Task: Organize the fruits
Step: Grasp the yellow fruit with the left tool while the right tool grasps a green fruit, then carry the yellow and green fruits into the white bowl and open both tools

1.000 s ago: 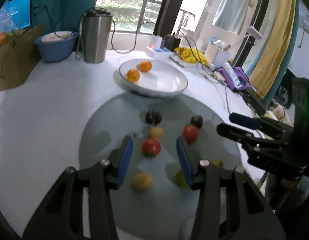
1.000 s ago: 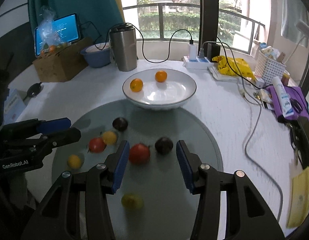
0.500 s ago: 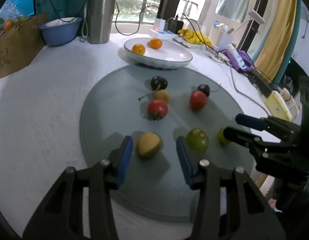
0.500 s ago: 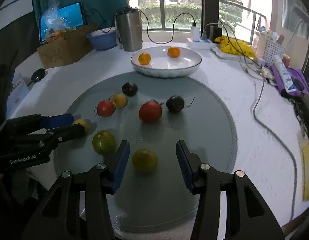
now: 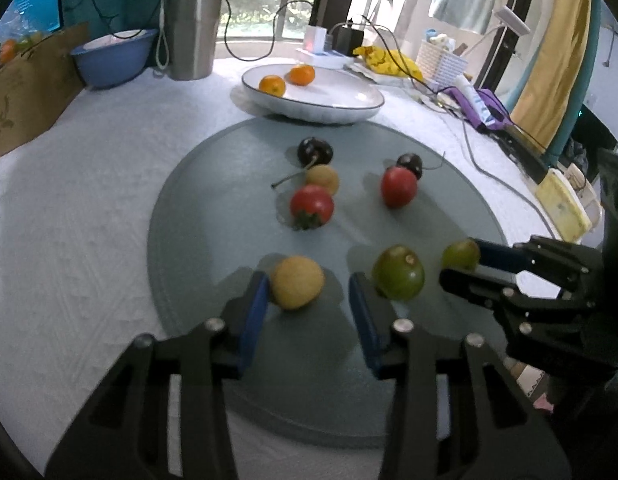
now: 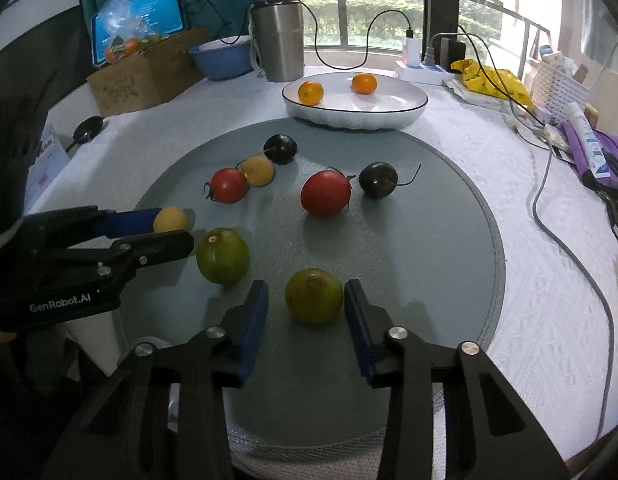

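Several small fruits lie on a round grey mat (image 5: 449, 208) (image 6: 449, 240). My left gripper (image 5: 307, 292) is open around a yellow fruit (image 5: 297, 282), which also shows in the right wrist view (image 6: 171, 220). My right gripper (image 6: 305, 304) is open around a green fruit (image 6: 313, 301), seen from the left wrist view (image 5: 461, 254) too. Another green fruit (image 5: 397, 272) (image 6: 223, 255) lies between them. Two red tomatoes (image 6: 325, 193) (image 6: 228, 185), two dark cherries (image 6: 377, 180) and a small yellow fruit (image 6: 259, 171) lie farther back. A white bowl (image 6: 405, 114) holds two oranges (image 6: 311, 93).
Behind the bowl stand a steel tumbler (image 6: 277, 46), a blue bowl (image 6: 221, 60) and a cardboard box (image 6: 149, 72). A charger cable (image 6: 549, 216) runs along the right of the mat. A white basket (image 6: 557, 88) and purple items (image 6: 589, 148) sit at far right.
Both grippers have drawn back and dropped toward the near fruits. The yellow fruit now sits between my left fingers and the green fruit between my right fingers. Both stay open.
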`<state>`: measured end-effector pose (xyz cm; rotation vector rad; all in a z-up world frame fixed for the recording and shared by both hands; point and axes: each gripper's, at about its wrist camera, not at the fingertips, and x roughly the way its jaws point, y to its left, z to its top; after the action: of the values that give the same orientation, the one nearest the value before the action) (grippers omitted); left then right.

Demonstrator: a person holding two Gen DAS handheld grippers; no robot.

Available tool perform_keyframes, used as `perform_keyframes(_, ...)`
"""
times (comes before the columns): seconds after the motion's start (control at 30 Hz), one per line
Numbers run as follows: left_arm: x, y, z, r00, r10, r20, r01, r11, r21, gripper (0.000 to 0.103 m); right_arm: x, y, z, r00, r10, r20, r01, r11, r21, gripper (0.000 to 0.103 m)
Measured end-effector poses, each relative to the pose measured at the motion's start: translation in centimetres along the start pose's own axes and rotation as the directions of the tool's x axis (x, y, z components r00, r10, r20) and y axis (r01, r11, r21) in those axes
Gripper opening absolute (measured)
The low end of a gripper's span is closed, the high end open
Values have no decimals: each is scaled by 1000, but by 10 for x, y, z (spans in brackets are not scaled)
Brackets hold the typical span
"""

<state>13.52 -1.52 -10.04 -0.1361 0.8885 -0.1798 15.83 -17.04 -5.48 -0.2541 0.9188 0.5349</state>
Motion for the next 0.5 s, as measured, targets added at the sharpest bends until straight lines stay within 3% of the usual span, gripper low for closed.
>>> perform_keyframes(0.1,0,0,0,1000,8,1,-8,1000,2,28,0,-1,0,1000,5,4,-5,1000,-14,30)
perform_keyframes(0.5,-9,-3,7,999,9,33,-9,1000,6,28,-9,-7,5,999,-5,35,5,1000,-16,30)
